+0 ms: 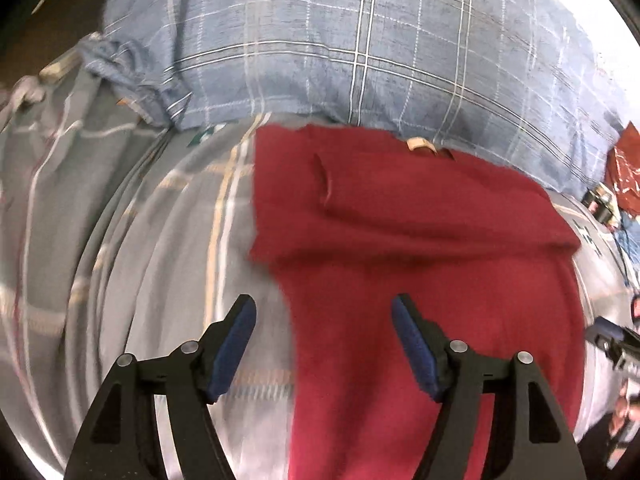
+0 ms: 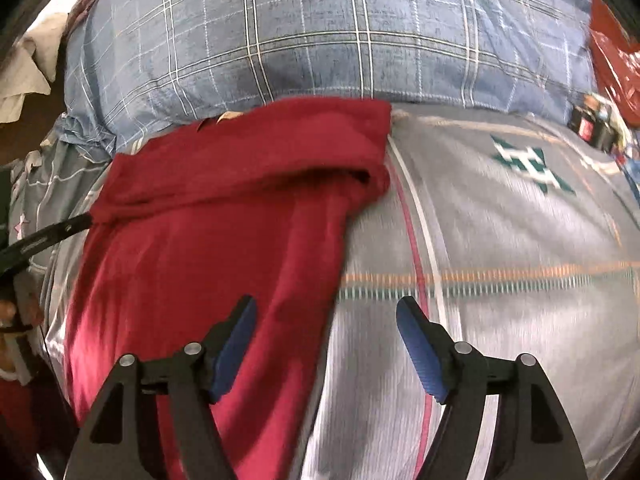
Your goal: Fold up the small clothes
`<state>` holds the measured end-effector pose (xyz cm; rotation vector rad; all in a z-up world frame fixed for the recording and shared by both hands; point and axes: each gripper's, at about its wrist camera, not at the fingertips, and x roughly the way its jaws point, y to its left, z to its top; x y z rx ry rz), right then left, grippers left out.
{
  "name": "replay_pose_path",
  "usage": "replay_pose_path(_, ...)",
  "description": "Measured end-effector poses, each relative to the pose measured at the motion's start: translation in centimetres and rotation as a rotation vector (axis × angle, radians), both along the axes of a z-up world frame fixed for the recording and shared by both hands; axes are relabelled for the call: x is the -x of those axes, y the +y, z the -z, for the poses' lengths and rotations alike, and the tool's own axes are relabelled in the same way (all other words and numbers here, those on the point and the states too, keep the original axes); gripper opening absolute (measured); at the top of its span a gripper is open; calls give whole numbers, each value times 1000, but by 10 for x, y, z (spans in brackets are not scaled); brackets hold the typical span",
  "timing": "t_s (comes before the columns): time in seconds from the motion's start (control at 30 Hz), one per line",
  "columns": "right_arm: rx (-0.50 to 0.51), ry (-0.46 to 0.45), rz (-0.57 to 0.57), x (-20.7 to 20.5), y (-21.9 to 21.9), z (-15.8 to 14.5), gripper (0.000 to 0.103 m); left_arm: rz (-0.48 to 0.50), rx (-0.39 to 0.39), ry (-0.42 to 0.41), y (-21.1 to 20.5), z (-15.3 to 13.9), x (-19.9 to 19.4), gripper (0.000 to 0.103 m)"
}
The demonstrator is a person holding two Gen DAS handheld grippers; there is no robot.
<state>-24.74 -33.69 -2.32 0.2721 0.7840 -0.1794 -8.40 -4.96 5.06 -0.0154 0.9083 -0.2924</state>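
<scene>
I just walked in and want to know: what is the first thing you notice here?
The bright red shirt jumps out, lying on the grey checked bed sheet with its far end folded over. Behind it sits a big blue checked pillow, and both hand-held grippers hang open above the near end.

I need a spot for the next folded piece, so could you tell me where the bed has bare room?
Bare grey plaid sheet lies right of the red garment, below the blue plaid pillow; a second patch lies left of the garment in the left wrist view. It is crowded along the far right edge, around a small black device and red packaging.
</scene>
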Motion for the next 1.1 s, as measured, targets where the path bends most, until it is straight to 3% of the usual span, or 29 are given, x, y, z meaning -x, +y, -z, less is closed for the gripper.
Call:
replay_pose_path(0.17, -97, -31, 2, 26, 7, 13, 72, -7, 5, 22, 21, 4, 47, 71)
replay_pose_path(0.3, -60, -48, -34, 32, 25, 9, 62, -20, 8, 32, 32, 7, 71, 71)
replay_pose_path(0.47, -38, -21, -45, 35, 37, 13, 58, -29, 38, 57, 43, 9, 89, 71)
replay_pose_path(0.6, -93, -49, -92, 64, 46, 14, 59, -14, 66, 71, 52, 9, 106, 71)
replay_pose_path(0.83, -160, 47, -192, 104, 65, 38, 60, 51, 106, 132, 66, 12, 135, 71)
replay_pose_path(0.97, -288, 54, -230, 124, 69, 52, 68, 43, 140, 179, 76, 18, 145, 71)
replay_pose_path(1.1, -284, 94, -243, 126, 79, 67, 70, 41, 139, 212, 79, 28, 151, 71)
